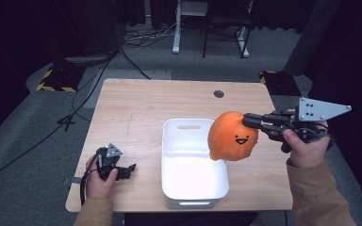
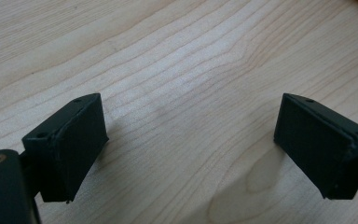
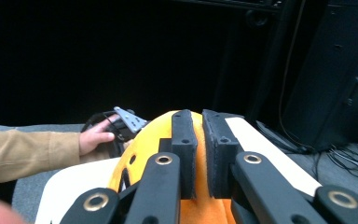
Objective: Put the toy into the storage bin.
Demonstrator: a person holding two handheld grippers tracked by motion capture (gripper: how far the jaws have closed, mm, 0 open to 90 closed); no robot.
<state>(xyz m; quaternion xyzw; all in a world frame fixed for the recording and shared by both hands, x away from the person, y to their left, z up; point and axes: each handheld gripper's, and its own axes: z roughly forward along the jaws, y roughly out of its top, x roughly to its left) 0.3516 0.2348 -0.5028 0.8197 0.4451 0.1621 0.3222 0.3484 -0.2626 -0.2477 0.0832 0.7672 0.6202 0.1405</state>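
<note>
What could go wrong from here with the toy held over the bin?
1. The right gripper pinches only a thin fold of the orange toy; it may slip out early.
2. The toy hangs over the right rim of the white bin, so on release it could catch the rim and roll onto the table.

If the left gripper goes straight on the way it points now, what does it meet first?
Most likely the bare wooden table. The left gripper has its jaws open and looks down at the wood close ahead, with nothing between them. In the high view the white bin lies farther to its side.
</note>
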